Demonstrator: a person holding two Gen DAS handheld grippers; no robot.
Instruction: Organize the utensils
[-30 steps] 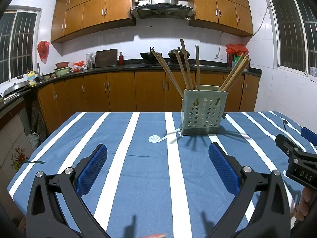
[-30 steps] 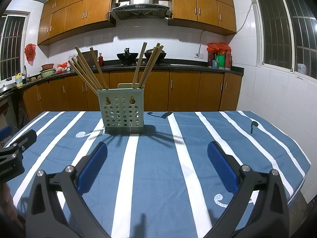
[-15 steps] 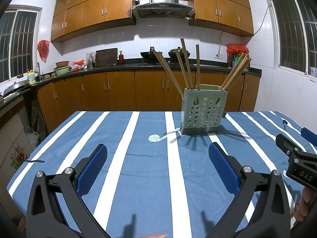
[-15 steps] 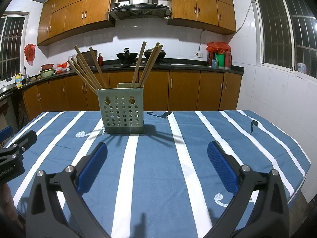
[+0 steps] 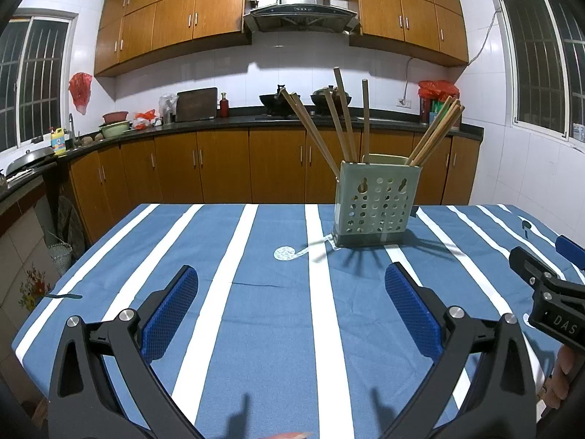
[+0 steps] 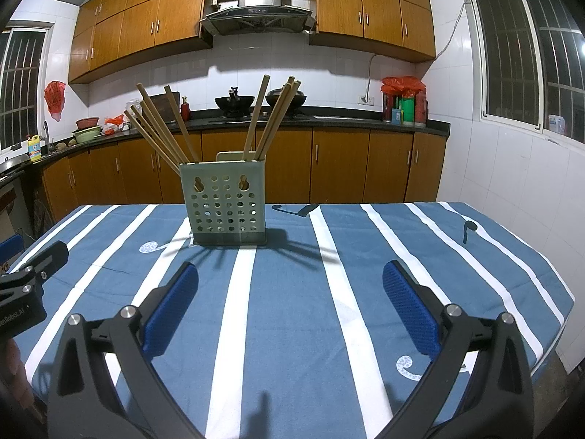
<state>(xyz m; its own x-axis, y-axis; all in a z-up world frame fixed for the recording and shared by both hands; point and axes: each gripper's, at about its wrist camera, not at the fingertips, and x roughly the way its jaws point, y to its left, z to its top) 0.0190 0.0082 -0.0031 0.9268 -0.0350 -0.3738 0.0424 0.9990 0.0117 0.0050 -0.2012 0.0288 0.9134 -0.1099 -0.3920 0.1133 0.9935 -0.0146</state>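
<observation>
Every visible chopstick (image 5: 345,117) already stands in the perforated holder (image 5: 376,209) at centre frame on the striped tabletop (image 5: 256,311), and both the left gripper (image 5: 291,309) and right gripper (image 6: 290,307) hover spread and empty, so the sorting seems finished, though utensils outside the frame may remain.

Tablecloth (image 5: 226,300): blue, white stripes
Utensil holder (image 5: 376,205): pale green, perforated
Chopsticks (image 6: 161,128): tan wood
Gripper pads (image 6: 172,307): blue

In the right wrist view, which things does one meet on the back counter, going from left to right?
Yellow bottle → green bowl → red bottle → black wok → red bag.
</observation>
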